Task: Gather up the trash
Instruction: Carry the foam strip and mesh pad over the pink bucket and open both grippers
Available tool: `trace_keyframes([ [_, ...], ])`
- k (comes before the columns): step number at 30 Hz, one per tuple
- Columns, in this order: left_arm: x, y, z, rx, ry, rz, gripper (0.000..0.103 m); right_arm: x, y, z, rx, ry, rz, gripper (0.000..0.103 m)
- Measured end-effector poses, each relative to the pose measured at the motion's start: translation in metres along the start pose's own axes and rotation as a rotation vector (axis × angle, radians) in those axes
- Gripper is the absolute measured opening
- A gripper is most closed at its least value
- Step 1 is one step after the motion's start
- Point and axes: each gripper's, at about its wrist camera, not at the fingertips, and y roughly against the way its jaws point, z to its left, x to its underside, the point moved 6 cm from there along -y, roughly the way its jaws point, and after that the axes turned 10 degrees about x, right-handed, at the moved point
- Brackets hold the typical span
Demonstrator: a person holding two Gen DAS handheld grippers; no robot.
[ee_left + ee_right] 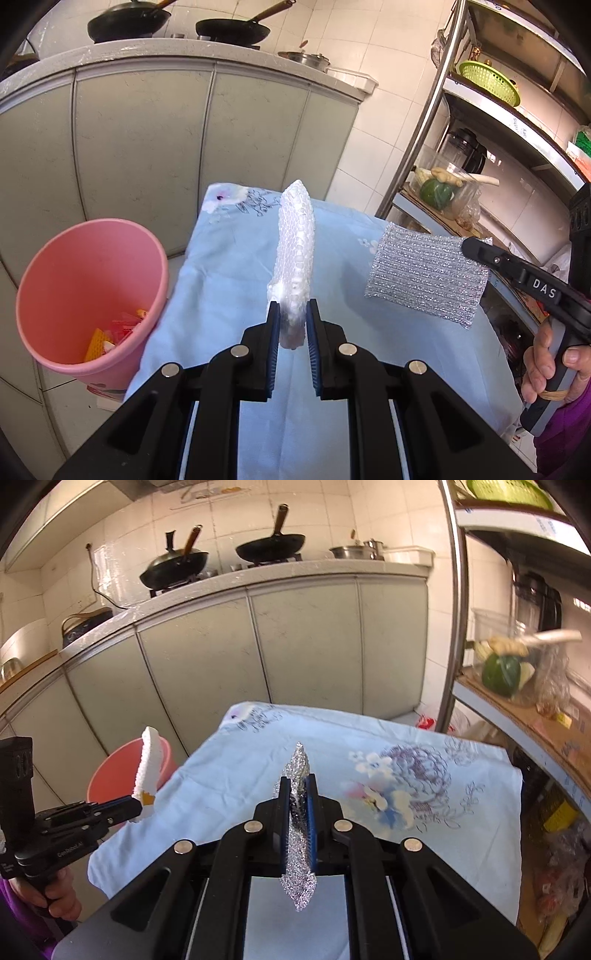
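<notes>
Bright daylight (fisheye-bent, dark corners)

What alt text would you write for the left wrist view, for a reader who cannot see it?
The left tool grips a white bubble-wrap strip above a light blue floral cloth. At right, the right tool holds up a silver glittery bubble-wrap sheet. A pink plastic bin with some trash stands at left.

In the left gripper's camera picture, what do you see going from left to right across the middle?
Pink bin → white bubble wrap held in the left gripper → silver bubble wrap → right gripper → hand.
</notes>
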Motion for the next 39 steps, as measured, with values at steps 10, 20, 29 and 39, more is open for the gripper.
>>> trace_keyframes([
  [10,-0.008,0.027,0.022,-0.085,0.039,-0.062,0.014,-0.023,0.001,0.045,-0.066,0.059,-0.041,0.008],
  [20,-0.013,0.051,0.048,-0.19,0.069,-0.115,0.014,-0.041,-0.001,0.093,-0.143,0.111,-0.057,0.008],
  [29,-0.018,0.072,0.079,-0.299,0.11,-0.162,0.014,-0.054,-0.011,0.14,-0.218,0.15,-0.052,0.008],
  [39,-0.014,0.079,0.115,-0.384,0.178,-0.174,0.014,-0.055,-0.023,0.189,-0.265,0.219,-0.035,0.008],
])
